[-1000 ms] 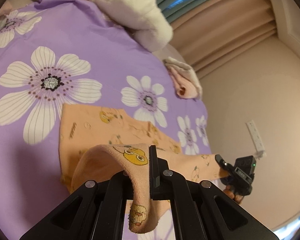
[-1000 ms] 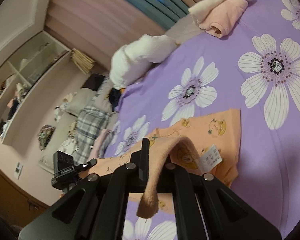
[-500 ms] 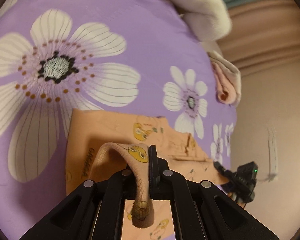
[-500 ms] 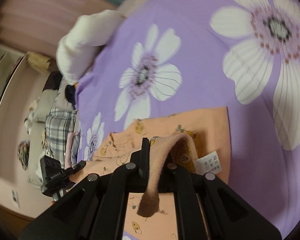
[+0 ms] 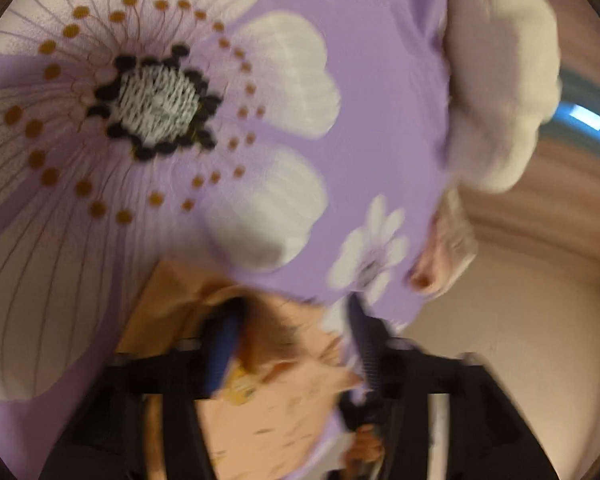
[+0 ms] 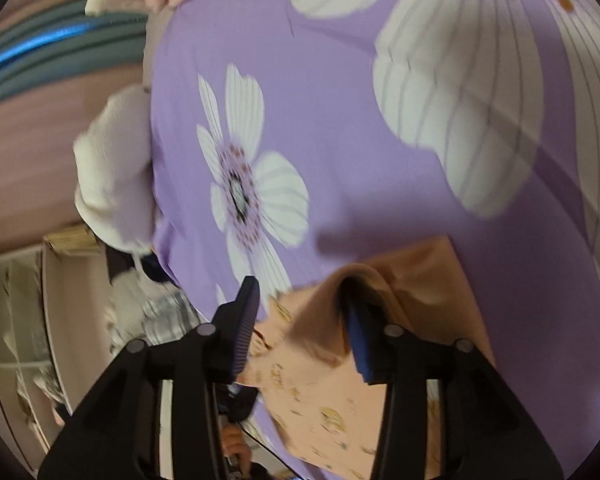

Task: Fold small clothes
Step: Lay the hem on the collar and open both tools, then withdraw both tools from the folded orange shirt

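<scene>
Now orange garment (image 6: 332, 396) between both spread jaws, on purple sheet (image 6: 340, 128)

1. The light is soft and warm, and the room is fairly bright.
2. The left wrist view is very blurry; the orange garment (image 5: 268, 392) and the black fingers (image 5: 220, 344) look smeared.
3. The right wrist view is sharper near its fingers (image 6: 242, 328) but fuzzy toward the top.
4. A soft dark shadow lies on the purple bedspread (image 6: 340, 128) beside the garment.
5. A bright blue streak glows at the window (image 6: 32, 52).
6. Both views bend round, with dark corners.
</scene>
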